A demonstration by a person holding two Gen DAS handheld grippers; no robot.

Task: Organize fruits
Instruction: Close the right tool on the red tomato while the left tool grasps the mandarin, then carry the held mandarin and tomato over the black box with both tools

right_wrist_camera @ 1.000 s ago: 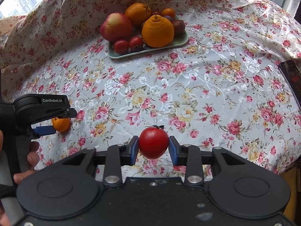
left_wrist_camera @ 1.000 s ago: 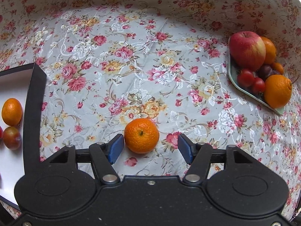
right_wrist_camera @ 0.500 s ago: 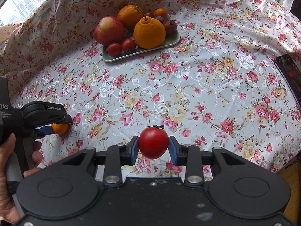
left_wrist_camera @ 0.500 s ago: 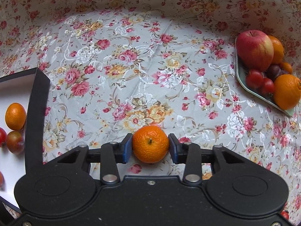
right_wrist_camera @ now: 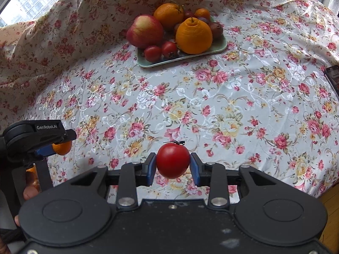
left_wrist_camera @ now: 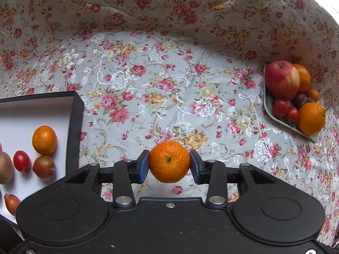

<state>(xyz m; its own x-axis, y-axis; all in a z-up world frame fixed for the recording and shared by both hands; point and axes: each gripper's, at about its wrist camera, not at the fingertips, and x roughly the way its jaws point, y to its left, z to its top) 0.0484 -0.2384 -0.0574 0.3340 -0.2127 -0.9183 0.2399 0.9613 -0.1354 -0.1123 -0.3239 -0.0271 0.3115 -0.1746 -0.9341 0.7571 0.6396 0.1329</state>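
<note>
- Left claw (left_wrist_camera: 169, 165) is clamped on a small orange (left_wrist_camera: 169, 162); both blue pads press its sides and I see it clear of the flowered cloth (left_wrist_camera: 161, 80).
- Right claw (right_wrist_camera: 172, 165) grips a red tomato (right_wrist_camera: 172, 160) between its blue pads, stem end up, held above the cloth.
- From the right wrist view I see my left claw at the left edge of the table, with its orange peeking out under the black housing and a hand (right_wrist_camera: 29, 192) on the handle below it.
- At the left edge of the table sits a black-rimmed box (left_wrist_camera: 74, 127) with a white floor. Inside it lie another orange (left_wrist_camera: 44, 134), a small red tomato (left_wrist_camera: 21, 160), a dark reddish fruit (left_wrist_camera: 43, 167) just below that orange, and a kiwi (left_wrist_camera: 5, 167) at the frame edge.
- Toward the far right corner of the table a pale green tray (right_wrist_camera: 184, 56) carries an apple (right_wrist_camera: 145, 30), a big knobbly orange (right_wrist_camera: 193, 36), another orange behind, two cherry tomatoes (right_wrist_camera: 161, 51) and some dark plums.
- I can make out a dark flat thing (right_wrist_camera: 333, 78) at the right edge of the table, but cannot tell what it is.
</note>
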